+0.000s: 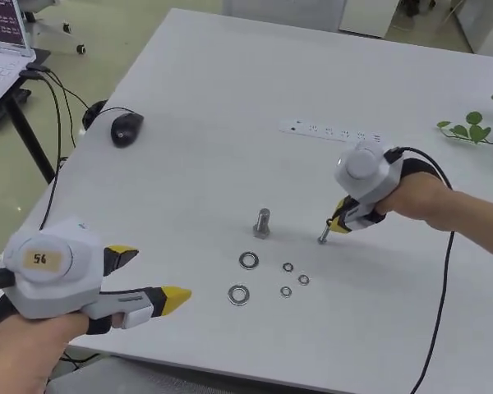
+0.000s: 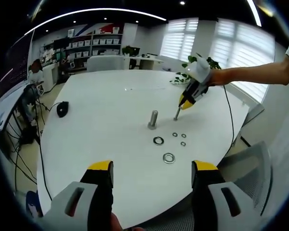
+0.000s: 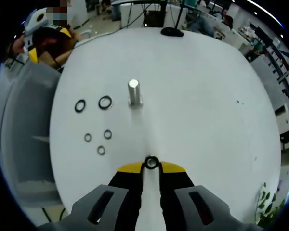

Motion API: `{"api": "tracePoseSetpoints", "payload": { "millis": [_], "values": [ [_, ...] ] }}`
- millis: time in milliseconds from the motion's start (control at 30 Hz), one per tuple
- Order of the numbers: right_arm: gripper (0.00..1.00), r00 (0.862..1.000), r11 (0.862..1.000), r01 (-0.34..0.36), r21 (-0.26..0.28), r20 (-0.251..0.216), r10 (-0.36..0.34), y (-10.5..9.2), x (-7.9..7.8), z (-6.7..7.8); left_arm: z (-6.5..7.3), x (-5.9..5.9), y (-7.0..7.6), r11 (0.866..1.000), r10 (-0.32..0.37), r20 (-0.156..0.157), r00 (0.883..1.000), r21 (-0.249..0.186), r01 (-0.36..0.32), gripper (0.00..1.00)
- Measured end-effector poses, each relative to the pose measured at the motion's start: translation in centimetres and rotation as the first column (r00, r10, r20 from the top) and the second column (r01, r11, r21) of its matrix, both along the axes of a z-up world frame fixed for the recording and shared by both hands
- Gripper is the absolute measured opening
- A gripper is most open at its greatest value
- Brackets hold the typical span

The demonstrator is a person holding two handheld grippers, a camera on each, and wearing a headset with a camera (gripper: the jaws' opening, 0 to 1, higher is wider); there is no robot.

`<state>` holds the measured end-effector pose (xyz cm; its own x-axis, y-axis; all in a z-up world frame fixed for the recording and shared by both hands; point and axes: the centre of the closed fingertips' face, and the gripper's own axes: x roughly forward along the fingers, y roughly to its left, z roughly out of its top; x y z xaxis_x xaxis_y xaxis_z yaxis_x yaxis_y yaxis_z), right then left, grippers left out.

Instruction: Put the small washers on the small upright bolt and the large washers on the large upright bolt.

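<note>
The large bolt (image 1: 262, 223) (image 2: 152, 119) (image 3: 134, 92) stands upright mid-table. To its right my right gripper (image 1: 338, 223) (image 3: 151, 167) is shut on the small bolt (image 1: 323, 236) (image 2: 176, 114) (image 3: 151, 163), held upright on the table. Two large washers (image 1: 248, 260) (image 1: 238, 294) and three small washers (image 1: 287, 267) (image 1: 303, 280) (image 1: 286, 291) lie flat in front of the bolts. My left gripper (image 1: 148, 275) (image 2: 152, 168) hovers open near the table's front left, its jaws wide apart with nothing between them.
A black mouse (image 1: 126, 129) lies at the left edge with its cable running off. A white power strip (image 1: 333, 131) lies behind the bolts. A plant (image 1: 476, 123) reaches in at the right. A laptop (image 1: 0, 41) sits on a side stand.
</note>
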<state>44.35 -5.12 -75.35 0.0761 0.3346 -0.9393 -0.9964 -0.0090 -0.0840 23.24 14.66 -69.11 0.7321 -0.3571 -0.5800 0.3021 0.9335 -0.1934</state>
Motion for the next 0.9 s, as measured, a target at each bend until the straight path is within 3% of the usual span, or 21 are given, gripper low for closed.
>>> {"api": "tracePoseSetpoints", "payload": {
  "millis": [900],
  "values": [
    [0.13,1.0,0.999,0.002,-0.041,-0.026,-0.003,-0.4,0.5,-2.5,-0.3,-0.2,0.5,1.0,0.008,-0.011,1.0,0.003,-0.008,0.65]
  ]
}}
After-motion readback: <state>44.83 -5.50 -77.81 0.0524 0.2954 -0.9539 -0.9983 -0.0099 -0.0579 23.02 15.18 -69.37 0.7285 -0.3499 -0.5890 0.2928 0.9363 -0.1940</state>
